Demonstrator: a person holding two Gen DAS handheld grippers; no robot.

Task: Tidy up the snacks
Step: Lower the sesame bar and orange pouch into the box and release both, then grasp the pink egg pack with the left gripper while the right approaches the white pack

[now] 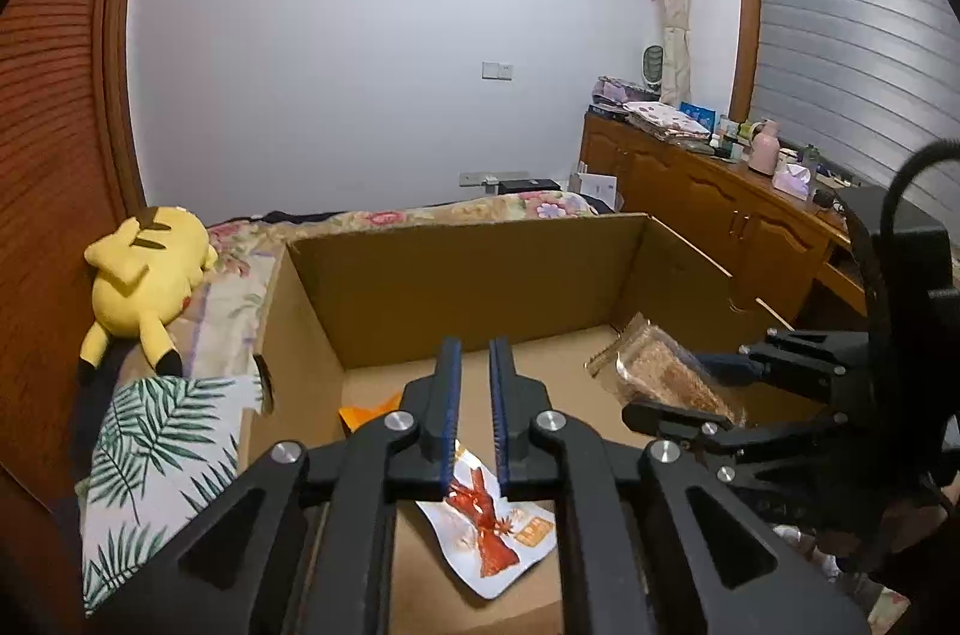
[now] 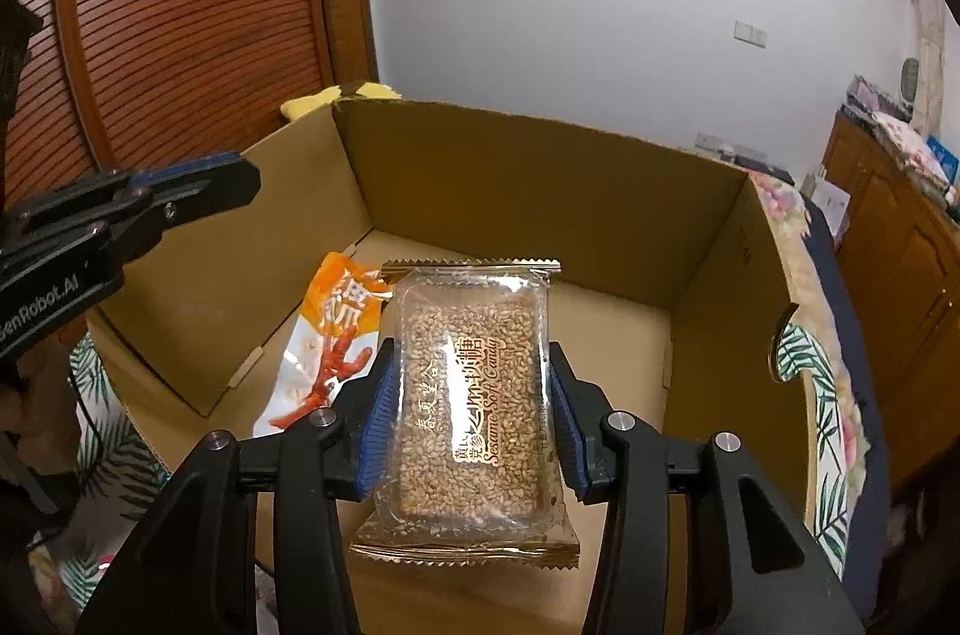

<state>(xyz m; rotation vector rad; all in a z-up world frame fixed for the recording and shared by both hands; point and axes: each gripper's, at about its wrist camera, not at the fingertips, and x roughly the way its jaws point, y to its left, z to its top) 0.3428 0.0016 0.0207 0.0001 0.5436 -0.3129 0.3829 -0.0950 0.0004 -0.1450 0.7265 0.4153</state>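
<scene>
**Two snack packets at the open cardboard box**

Nearest the right wrist camera, the right gripper [image 2: 465, 410] is clamped on the sesame candy packet [image 2: 471, 395]: its blue pads press the packet's two long sides, and the packet sits lengthwise between the fingers, label up, its gold crimped ends sticking out beyond and behind the pads. The packet hangs above the floor of the cardboard box [image 2: 540, 191].

Just left of that gripper, lower down, the orange-and-white chicken-feet packet [image 2: 324, 353] lies in the box, its orange end pointing towards the far left corner. In the left wrist view the same packet [image 1: 492, 533] lies below the left gripper [image 1: 475, 413], showing between and behind the fingers. The left gripper's jaws stand a narrow gap apart, nothing is pressed between the blue pads, and whether the packet's top edge still touches one pad cannot be told.

To the right of the left gripper, the right gripper [image 1: 729, 383] reaches into the box with the sesame packet [image 1: 660, 371] tilted in its grasp. Apart from these two packets, the brown floor of the box [image 1: 468, 275] shows bare.

The box stands on a bed [image 1: 384, 218] with a floral cover. Left of the box lie a leaf-print cloth [image 1: 156, 455] and, farther off, a yellow plush toy [image 1: 144, 275] by the slatted wooden door. Far right, a wooden counter [image 1: 714, 203] carries folded cloths, a pink flask and a tissue box.
</scene>
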